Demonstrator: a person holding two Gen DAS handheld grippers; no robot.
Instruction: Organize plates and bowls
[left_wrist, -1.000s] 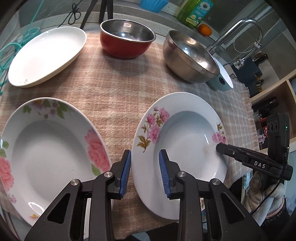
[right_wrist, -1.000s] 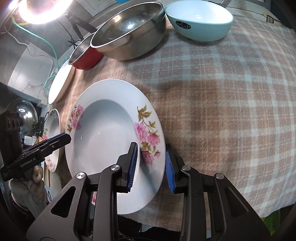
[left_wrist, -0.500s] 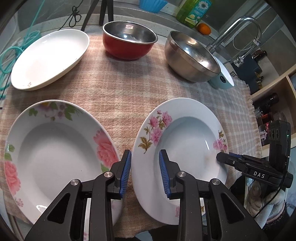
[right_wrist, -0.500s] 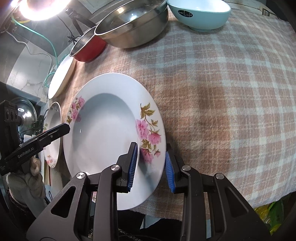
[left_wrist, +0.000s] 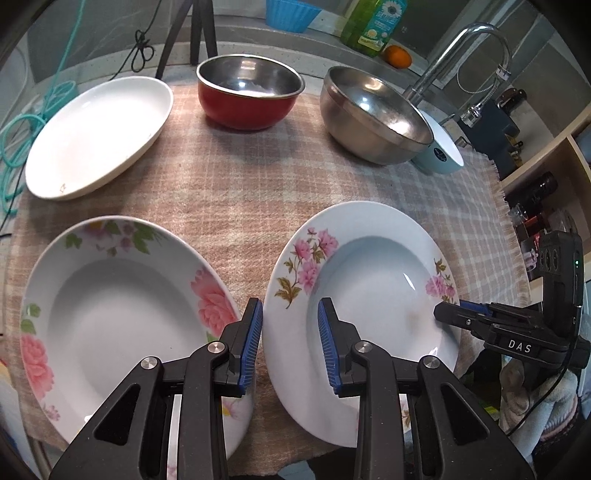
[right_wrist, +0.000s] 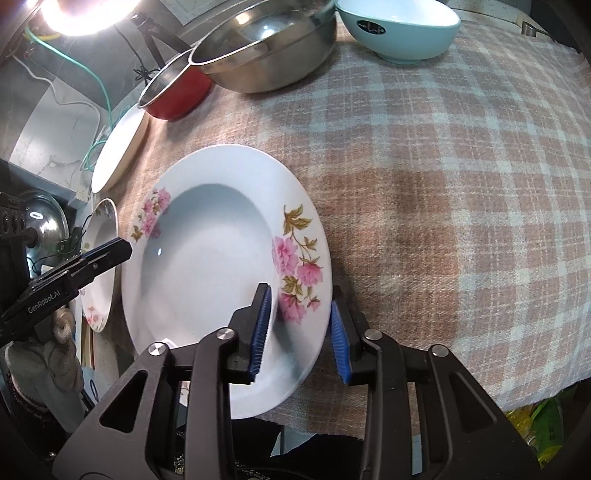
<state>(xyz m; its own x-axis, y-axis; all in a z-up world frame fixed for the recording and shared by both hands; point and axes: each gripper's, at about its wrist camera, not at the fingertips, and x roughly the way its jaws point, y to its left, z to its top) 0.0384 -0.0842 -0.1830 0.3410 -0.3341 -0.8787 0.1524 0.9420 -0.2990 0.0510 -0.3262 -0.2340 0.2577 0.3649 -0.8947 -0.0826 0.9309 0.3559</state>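
On the checked cloth (right_wrist: 461, 184) lies the small-flowered plate (left_wrist: 369, 280), my left gripper (left_wrist: 290, 339) and right gripper (right_wrist: 299, 328) straddling opposite rims, both just opening, pads clear of it.

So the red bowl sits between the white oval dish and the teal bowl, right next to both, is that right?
Not quite. In the left wrist view the red bowl sits between the white oval dish and the steel bowl; the teal bowl is beyond the steel one.

Bare checked cloth (right_wrist: 461, 184) right of the floral plate (right_wrist: 207, 258) lies open. Bowls crowd the far edge: red bowl (left_wrist: 247, 92), steel bowl (left_wrist: 373, 114), teal bowl (right_wrist: 399, 29).
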